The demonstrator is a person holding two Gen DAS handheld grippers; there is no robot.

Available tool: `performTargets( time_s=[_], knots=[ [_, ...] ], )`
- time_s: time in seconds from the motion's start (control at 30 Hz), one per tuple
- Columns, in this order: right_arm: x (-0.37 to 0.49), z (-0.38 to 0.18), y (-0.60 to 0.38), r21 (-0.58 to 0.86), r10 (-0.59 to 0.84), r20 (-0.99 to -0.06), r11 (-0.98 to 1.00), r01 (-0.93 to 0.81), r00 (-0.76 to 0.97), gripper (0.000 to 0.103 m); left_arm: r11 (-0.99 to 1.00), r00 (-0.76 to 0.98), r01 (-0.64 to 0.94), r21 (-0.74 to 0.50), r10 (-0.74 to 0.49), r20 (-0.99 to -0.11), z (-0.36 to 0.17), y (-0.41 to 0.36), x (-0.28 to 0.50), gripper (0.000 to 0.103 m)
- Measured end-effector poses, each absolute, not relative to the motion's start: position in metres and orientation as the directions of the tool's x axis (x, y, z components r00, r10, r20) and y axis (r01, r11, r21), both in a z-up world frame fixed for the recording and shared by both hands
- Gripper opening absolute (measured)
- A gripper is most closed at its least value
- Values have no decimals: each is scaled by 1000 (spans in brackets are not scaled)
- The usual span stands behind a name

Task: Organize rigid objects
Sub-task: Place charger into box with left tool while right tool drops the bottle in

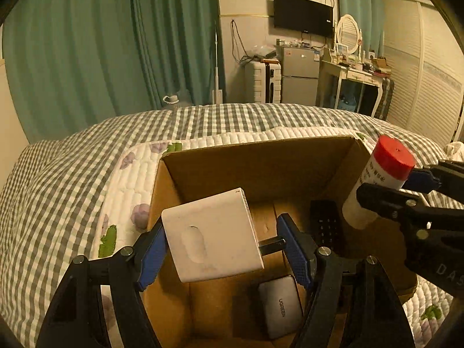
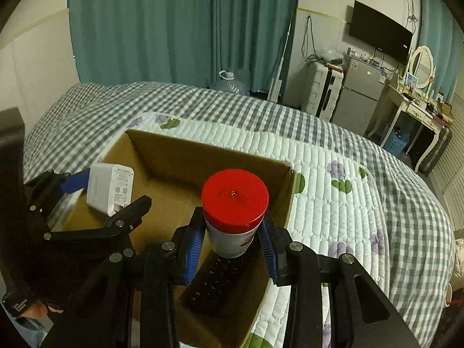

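An open cardboard box (image 1: 261, 162) (image 2: 208, 150) sits on the bed. My left gripper (image 1: 220, 246) is shut on a white charger (image 1: 211, 235) by its body and prongs, above the box's left part; both also show in the right wrist view, the left gripper (image 2: 87, 200) and the charger (image 2: 110, 188). My right gripper (image 2: 232, 243) is shut on a white bottle with a red cap (image 2: 235, 197), above the box's right part; the bottle also shows in the left wrist view (image 1: 380, 177). A black remote (image 1: 324, 223) (image 2: 217, 278) and a grey UGREEN device (image 1: 281, 304) lie inside the box.
The box rests on a white quilted floral mat (image 2: 333, 191) over a grey checked bedspread (image 1: 72, 168). Beyond the bed stand teal curtains (image 1: 116, 43), a small fridge (image 1: 298, 75), a suitcase (image 1: 261, 81) and a dressing table (image 1: 353, 78).
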State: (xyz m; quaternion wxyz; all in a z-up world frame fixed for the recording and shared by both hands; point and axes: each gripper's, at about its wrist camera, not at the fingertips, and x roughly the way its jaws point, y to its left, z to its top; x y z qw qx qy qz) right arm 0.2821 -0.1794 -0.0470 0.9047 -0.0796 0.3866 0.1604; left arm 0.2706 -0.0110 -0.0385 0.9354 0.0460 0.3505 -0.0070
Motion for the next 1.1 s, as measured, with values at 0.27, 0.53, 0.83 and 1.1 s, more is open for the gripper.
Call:
performTargets(
  time_s=[0.27, 0.53, 0.83, 1.1],
  knots=[
    [286, -51, -175, -27, 220, -738, 935, -353, 638, 37, 998, 760, 28, 59, 17, -650, -34, -7, 265, 76],
    [289, -51, -170, -19, 220, -749, 936, -352, 625, 37, 996, 779, 0, 95, 59, -624, -14, 2, 255, 79],
    [276, -34, -168, -24, 216, -711, 944, -330, 669, 71, 996, 804, -20, 81, 65, -591, 10, 15, 227, 82],
    [222, 28, -177, -76, 177, -653, 952, -297, 736, 80, 999, 839, -18, 47, 41, -542, 60, 21, 175, 85]
  ],
)
